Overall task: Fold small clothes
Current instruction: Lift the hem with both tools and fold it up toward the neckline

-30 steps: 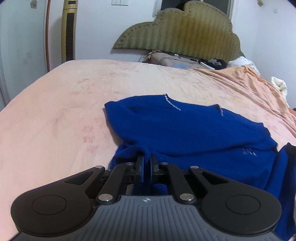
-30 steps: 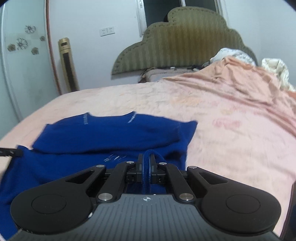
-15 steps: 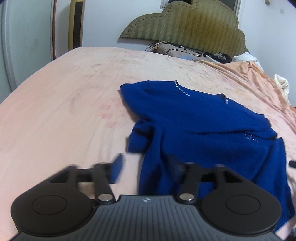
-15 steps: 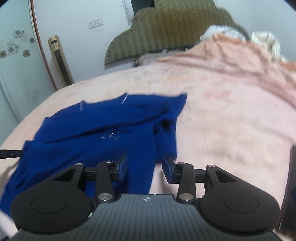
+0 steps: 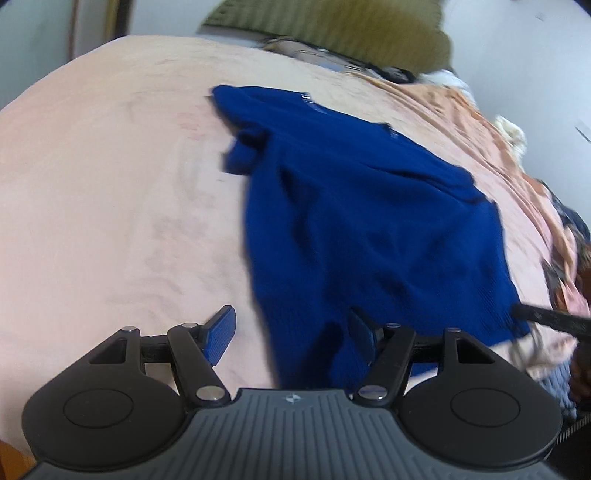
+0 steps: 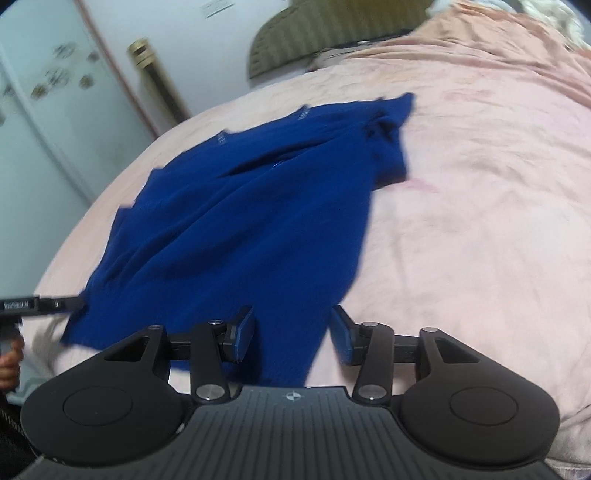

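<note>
Garment: one blue knit top lying on the pink bed, partly folded, one layer lapped over the body, a sleeve bunched at the far corner. Not flat yet; creases run across the middle. Both views are motion-blurred, so detail is soft.

Left gripper: fingers spread wide, nothing held. Its left finger is over bare bedsheet, and the right one is over the near hem of the top. Right gripper: fingers also wide apart, empty, straddling a strip of blue cloth at the near edge. In the right wrist view the left gripper's tip shows just beside the garment's left corner.

Step in hand, as I judge it: re-grasp for the next fold. To do it well:
- bring each pair of fingers down on a near corner or hem edge, not mid-panel
- catch every layer at that edge, since knit slips and a single-layer pinch drags the stack apart
- lift both sides level, carry them together toward the collar, lay down without twisting
- smooth the bunched sleeve in first, else it makes a lump

Risk: pinching bedsheet along with the hem.

Counts: blue top 1; grippers 2; bed 1; padded olive headboard 1; wall socket plate 1, blurred; tall gold-and-black upright unit by the wall 1. Some clutter near the headboard, too blurred to count.
</note>
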Demonstrator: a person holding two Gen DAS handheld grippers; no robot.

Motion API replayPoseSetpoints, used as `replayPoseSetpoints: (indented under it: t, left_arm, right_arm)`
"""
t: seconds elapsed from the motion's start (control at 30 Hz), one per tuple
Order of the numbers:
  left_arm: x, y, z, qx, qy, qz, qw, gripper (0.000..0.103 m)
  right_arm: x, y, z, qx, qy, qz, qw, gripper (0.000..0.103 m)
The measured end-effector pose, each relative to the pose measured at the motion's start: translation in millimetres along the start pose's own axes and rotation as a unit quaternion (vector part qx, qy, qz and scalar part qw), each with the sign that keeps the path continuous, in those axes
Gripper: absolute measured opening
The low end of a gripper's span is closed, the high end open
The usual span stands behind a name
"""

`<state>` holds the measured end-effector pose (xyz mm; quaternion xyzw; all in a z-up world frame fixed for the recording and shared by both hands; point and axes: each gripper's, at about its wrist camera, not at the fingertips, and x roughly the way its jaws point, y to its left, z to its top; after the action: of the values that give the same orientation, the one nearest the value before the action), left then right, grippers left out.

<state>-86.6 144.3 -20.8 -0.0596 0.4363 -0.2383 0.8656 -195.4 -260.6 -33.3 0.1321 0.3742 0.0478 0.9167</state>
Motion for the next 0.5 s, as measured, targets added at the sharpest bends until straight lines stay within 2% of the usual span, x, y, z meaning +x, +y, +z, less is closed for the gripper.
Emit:
replayPoseSetpoints:
  t: [0.07, 0.1, 0.13, 0.23, 0.33, 0.43, 0.5]
  left_arm:
    - [1.4, -9.5, -4.3, 0.022, 0.003, -0.008, 0.9997, 0.048]
    - [2.0, -14.0, -5.2, 0.031, 0.003, 0.001, 0.9995, 0.028]
    - [3.1, -17.0, -5.0, 0.037, 0.007, 0.006, 0.9993, 0.009]
    - [-0.8, -17.4, -2.3, 0.023, 0.008, -0.011, 0.9996, 0.008]
    - [-20.5, -23.9, 1.6, 0.035, -0.019, -0.022, 0.9990, 0.008]
    - [-54.5, -27.3, 8.8, 0.043, -0.064, -0.056, 0.9954, 0.008]
    - [-81.4, -28.5, 14.1, 0.044, -0.099, -0.079, 0.9910, 0.008]
  right_arm:
    - [3.7, 7.7, -0.9, -0.025, 0.000, -0.013, 1.000, 0.027]
    - [4.7, 9.0, -0.9, -0.028, 0.000, -0.015, 1.000, 0.015]
    - [4.4, 9.5, -0.5, -0.028, -0.002, -0.011, 1.000, 0.013]
    - [-5.3, 12.0, 5.1, -0.035, -0.019, 0.000, 0.999, 0.012]
    - [-29.1, 8.5, 16.7, -0.025, -0.045, 0.042, 0.998, 0.011]
    - [-64.1, 6.2, 30.7, -0.029, -0.077, 0.086, 0.993, 0.011]
    - [-89.7, 9.4, 37.2, -0.043, -0.097, 0.095, 0.990, 0.011]
